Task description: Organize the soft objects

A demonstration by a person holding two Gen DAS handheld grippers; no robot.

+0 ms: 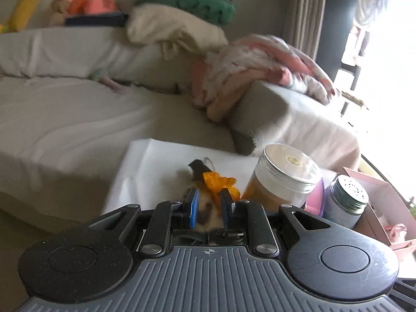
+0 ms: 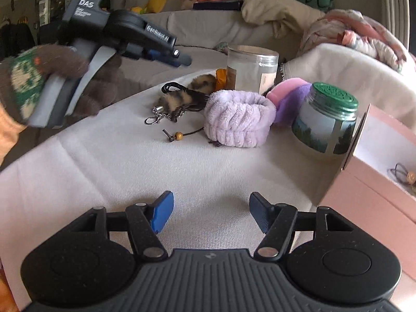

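A table covered in white cloth stands in front of a grey sofa piled with cushions and blankets. In the left wrist view, the left gripper has its blue-padded fingers pressed against the sides of a furry tan and dark soft toy, with a crumpled orange piece just beyond the fingertips. From the right wrist view, that same left gripper appears at the upper left above the table, held by a hand in a brown knitted glove, though this angle does not show what it grips. The right gripper hovers low over the near part of the table with its fingers spread wide apart and nothing between them. Toward the far middle of the table lies a furry keychain with a metal clasp and dark cords. Just to its right sits a lilac plush band, with a pink and purple soft item touching it behind. A tall clear jar stands at the far edge, a shaker jar with a green lid stands to the right, and an open pink box sits at the right edge.
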